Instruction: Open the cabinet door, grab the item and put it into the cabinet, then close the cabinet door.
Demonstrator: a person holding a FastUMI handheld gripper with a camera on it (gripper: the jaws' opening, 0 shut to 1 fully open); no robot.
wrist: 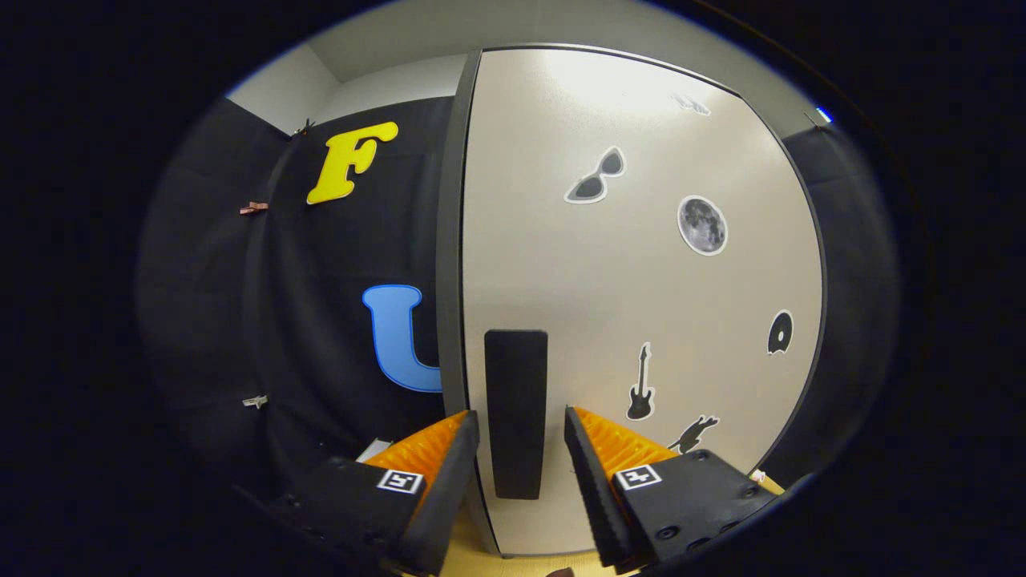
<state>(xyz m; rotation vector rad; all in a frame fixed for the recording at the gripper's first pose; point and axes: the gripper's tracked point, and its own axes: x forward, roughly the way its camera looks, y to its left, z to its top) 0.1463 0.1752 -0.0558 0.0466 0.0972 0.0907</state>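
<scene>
Squarely ahead of the camera on the gripper stands the pale, glossy cabinet door point(609, 264), a flat panel with a dark grey edge running down its left side, closed as far as the view shows. Overhead light glares off its upper part. A black, upright rectangular handle point(516, 413) is fixed near that left edge, low on the panel. Black-and-white stickers dot the door to the right of the handle: a pair of sunglasses point(595, 175) high up, a round moon point(702, 225) below and to the right of it, a disc with a bite out of it point(780, 332) farther right, an electric guitar point(640, 384) close to the handle, and a second dark shape point(694, 433) lower down, partly cut off by the right finger. The gripper point(521, 437) is released, its two fingers spread wide with the handle standing in the gap between them; the left fingertip point(465, 437) sits just left of the handle near the door's dark edge, the right one just right of it, and neither is seen pressing on the handle. Each finger carries a small square black-and-white marker. A strip of light wooden surface point(521, 565) shows below the door, between the fingers.
</scene>
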